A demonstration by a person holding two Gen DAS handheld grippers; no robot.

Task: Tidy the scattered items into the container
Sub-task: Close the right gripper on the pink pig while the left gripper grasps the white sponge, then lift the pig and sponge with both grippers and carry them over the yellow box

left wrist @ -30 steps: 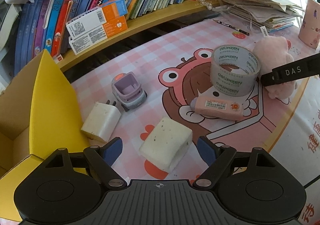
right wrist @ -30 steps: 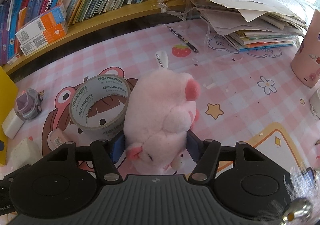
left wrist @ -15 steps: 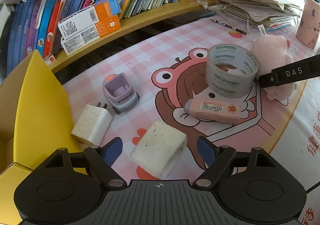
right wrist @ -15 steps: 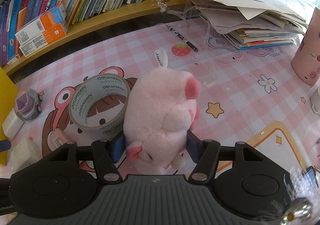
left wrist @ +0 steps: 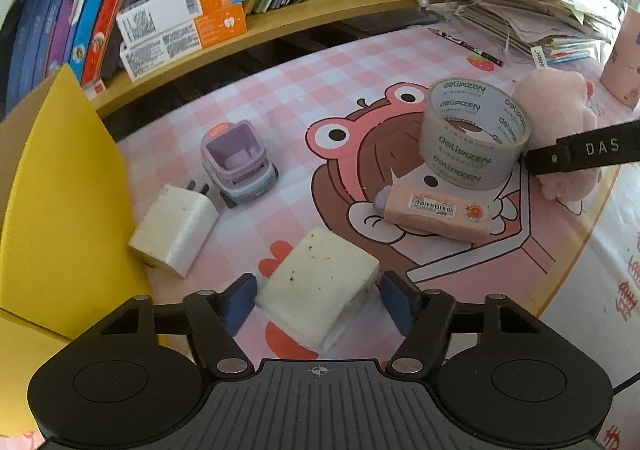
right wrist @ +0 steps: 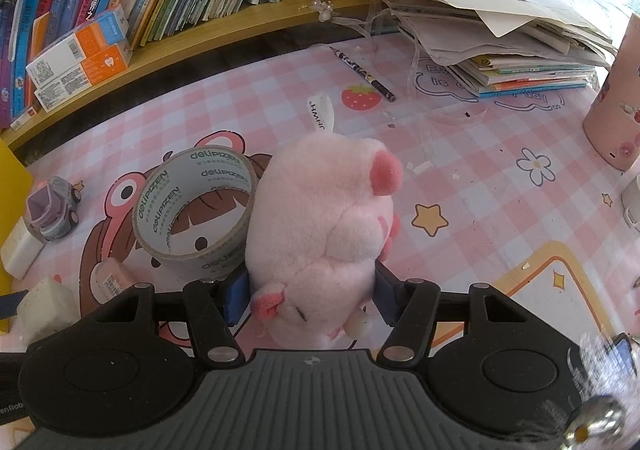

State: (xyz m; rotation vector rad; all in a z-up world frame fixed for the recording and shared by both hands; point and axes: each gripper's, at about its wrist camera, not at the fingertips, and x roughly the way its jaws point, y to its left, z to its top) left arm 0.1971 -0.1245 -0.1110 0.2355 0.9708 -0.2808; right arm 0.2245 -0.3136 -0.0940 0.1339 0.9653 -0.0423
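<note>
My left gripper is open, its blue pads either side of a white speckled sponge block on the pink mat. My right gripper is shut on a pink plush pig, which rests on the mat. Beside the pig stands a roll of clear tape, also in the right wrist view. A pink eraser, a purple toy car and a white charger plug lie nearby. A yellow cardboard box stands at the left.
A wooden shelf edge with books and orange-white cartons runs along the back. A paper stack, a pencil and a pink cup are at the back right.
My left gripper has moved forward and down, so the sponge now sits between its pads. The right gripper stays on the pig, almost unmoved.
</note>
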